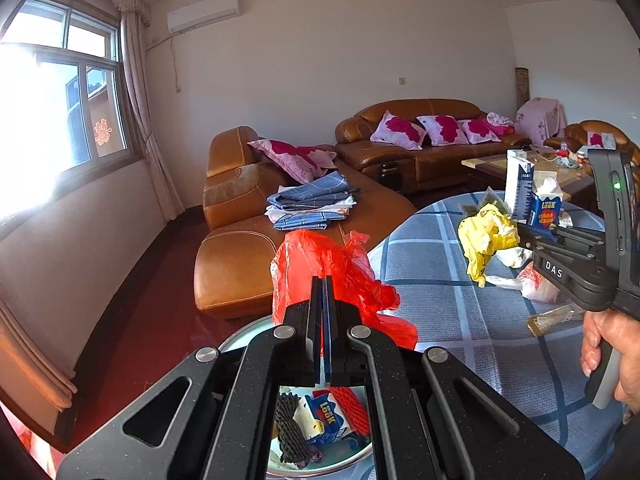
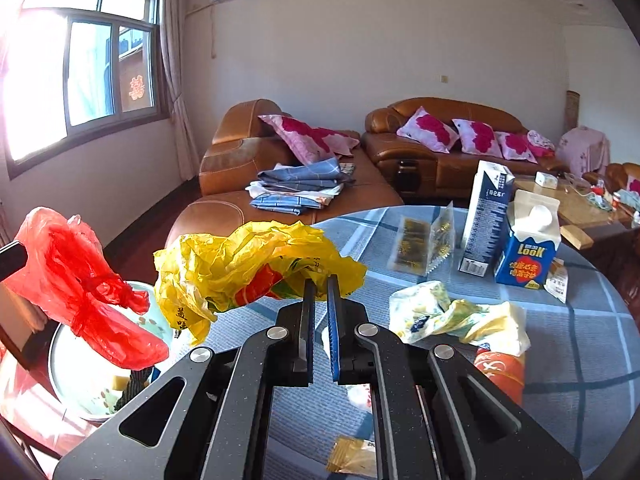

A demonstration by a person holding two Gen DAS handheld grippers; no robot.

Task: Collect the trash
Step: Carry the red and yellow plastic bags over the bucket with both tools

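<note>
My left gripper is shut on a crumpled red plastic bag, which hangs over a round basin holding several scraps. In the right wrist view the same red bag hangs above the basin at the left. My right gripper is shut on a yellow plastic bag, lifted above the blue checked tablecloth. From the left wrist view the yellow bag dangles from the right gripper over the table. A crumpled pale wrapper lies on the cloth.
Two cartons stand on the table: a tall white-and-blue one and a short blue one. Clear snack packets lie beside them. Brown leather sofas with folded blue cloth stand beyond. A hand grips the right tool's handle.
</note>
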